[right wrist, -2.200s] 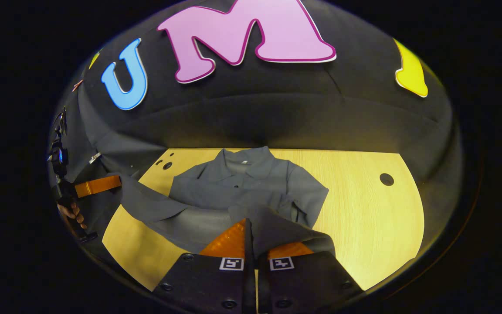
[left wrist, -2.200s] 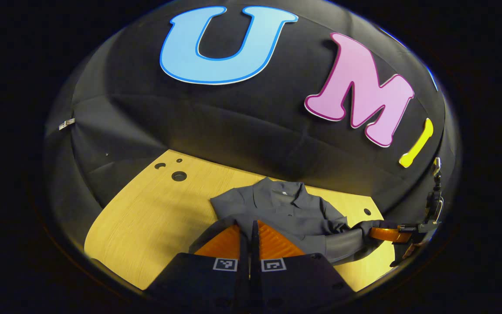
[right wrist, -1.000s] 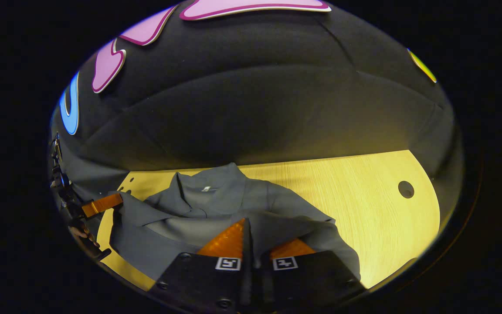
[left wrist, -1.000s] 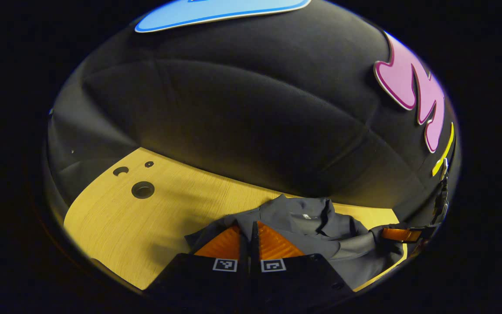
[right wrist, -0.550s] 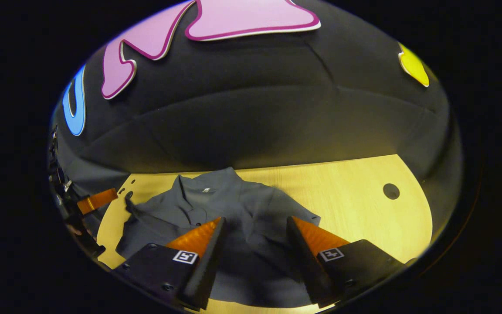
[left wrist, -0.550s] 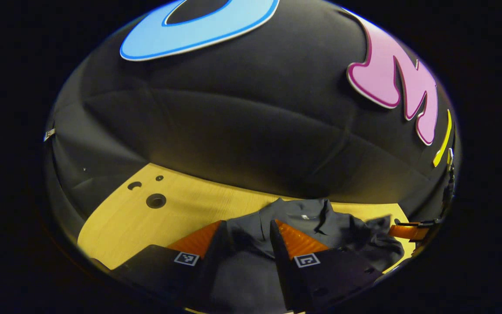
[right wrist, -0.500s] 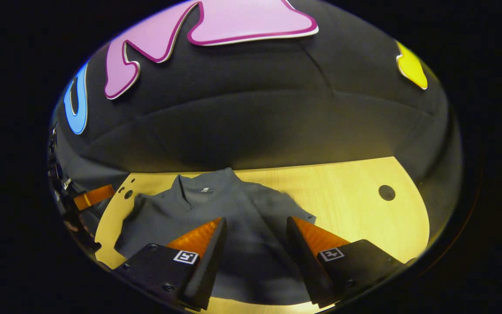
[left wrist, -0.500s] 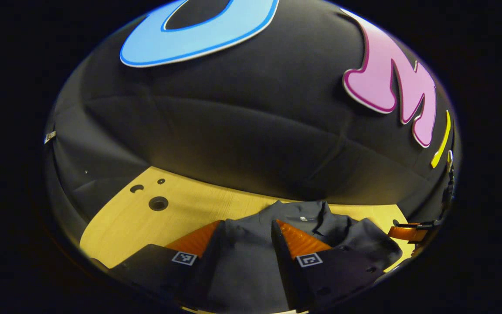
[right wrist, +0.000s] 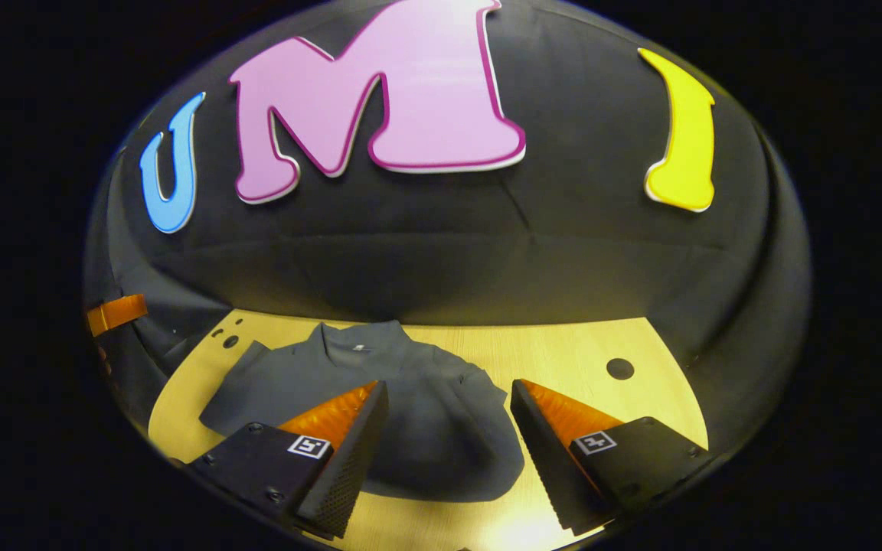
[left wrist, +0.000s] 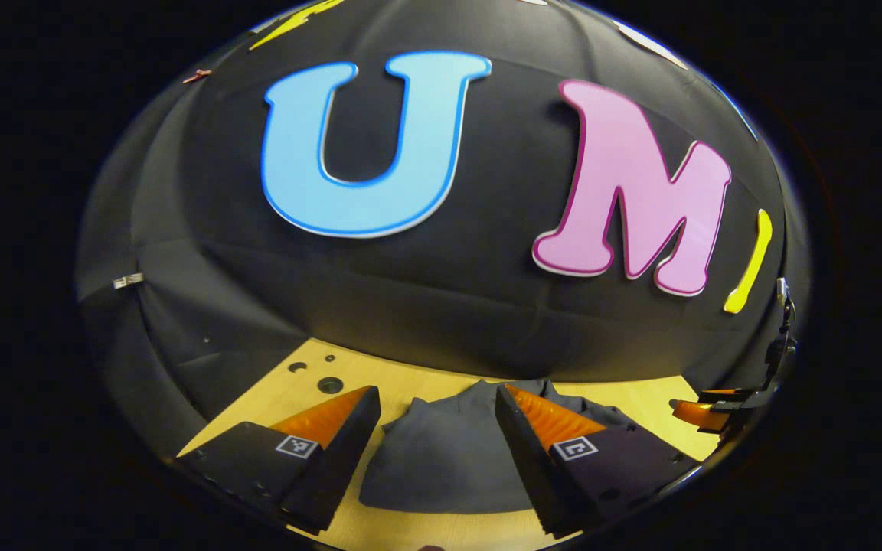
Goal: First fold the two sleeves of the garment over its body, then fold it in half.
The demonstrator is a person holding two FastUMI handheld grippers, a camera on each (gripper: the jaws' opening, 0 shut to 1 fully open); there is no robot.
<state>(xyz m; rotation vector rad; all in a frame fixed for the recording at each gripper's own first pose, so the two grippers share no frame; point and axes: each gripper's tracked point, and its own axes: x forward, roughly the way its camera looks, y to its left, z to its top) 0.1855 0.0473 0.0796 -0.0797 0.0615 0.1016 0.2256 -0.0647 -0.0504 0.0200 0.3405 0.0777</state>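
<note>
You are holding left gripper [left wrist: 437, 402] spread wide, gripping nothing, hovering above folded shirt [left wrist: 441, 467]. Right gripper [right wrist: 449, 398] also gaping, released, fingers straddling near edge of same garment without touching it. Dark grey collared shirt [right wrist: 380, 398] lying flat on wooden table [right wrist: 579, 352], collar pointing toward booth wall, lower half doubled over top, sleeves tucked under. Round holes [right wrist: 619, 368] showing in tabletop right of shirt. In left gripper view, you are keeping right gripper [left wrist: 705, 413] at far right edge, beside shirt.
</note>
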